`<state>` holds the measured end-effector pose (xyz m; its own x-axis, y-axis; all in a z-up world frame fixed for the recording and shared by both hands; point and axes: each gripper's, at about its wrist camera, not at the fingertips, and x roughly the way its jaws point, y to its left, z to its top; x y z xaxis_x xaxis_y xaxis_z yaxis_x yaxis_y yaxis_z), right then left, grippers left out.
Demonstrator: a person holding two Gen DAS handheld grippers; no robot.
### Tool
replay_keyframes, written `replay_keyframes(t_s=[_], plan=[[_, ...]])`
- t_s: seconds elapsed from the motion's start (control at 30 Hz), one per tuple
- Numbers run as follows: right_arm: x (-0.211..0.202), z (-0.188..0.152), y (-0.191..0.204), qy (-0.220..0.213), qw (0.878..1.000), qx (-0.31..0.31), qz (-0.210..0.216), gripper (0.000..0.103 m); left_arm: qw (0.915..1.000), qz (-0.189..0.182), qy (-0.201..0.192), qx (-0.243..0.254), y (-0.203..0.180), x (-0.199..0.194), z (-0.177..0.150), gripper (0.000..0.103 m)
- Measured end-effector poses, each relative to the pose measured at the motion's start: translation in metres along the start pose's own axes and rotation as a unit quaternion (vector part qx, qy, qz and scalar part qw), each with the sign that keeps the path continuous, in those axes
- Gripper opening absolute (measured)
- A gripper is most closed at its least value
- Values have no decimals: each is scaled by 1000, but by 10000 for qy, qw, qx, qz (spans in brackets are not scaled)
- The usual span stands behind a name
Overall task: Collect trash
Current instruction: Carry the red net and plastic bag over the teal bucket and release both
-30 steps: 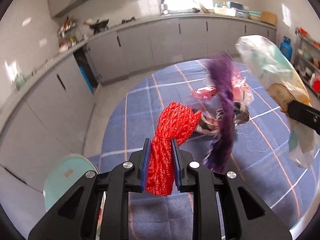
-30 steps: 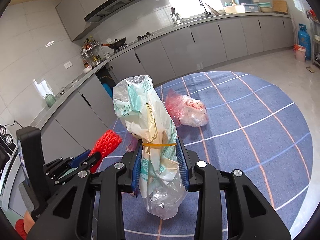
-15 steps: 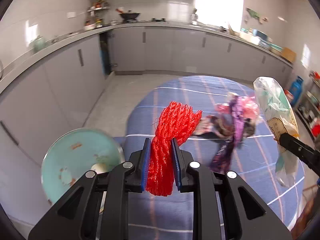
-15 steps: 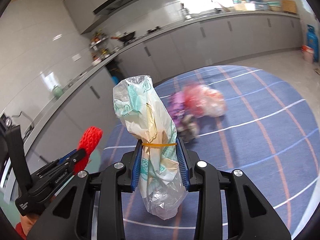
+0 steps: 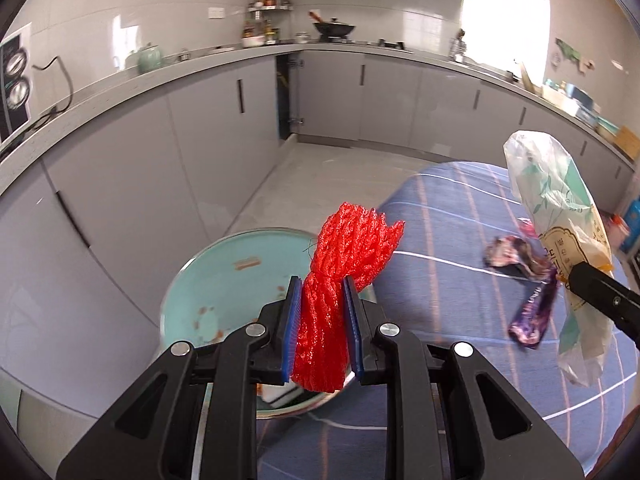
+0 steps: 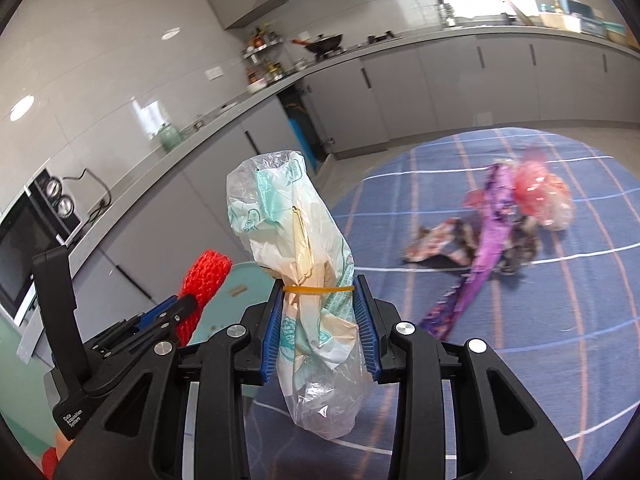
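Left gripper (image 5: pixel 322 330): blue pads clamped on a bunched red foam mesh net (image 5: pixel 344 268), its free end fanning up past the fingertips.
Beneath it: round pale-green bin (image 5: pixel 208 280), directly under and ahead of the net.
Right gripper (image 6: pixel 319 330): closed around a crumpled clear plastic bag (image 6: pixel 298 264) tied with a yellow rubber band (image 6: pixel 318 289).
Ahead, to its right: purple foil wrapper (image 6: pixel 486 256) and pink plastic bag (image 6: pixel 540 196) on the blue striped round rug (image 6: pixel 560 320).

"data acquisition system" in white print on the left hand-held gripper (image 6: pixel 176 312).
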<state>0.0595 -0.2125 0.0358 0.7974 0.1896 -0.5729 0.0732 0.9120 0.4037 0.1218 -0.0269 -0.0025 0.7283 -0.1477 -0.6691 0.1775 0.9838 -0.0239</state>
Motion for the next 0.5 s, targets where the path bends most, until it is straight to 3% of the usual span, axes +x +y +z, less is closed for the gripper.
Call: replay_keyframes(t_s=[0.5], plan=[[42,-9,57,447,9981,-302,310,35,9977,345,157,-561,65,13,-11,21]])
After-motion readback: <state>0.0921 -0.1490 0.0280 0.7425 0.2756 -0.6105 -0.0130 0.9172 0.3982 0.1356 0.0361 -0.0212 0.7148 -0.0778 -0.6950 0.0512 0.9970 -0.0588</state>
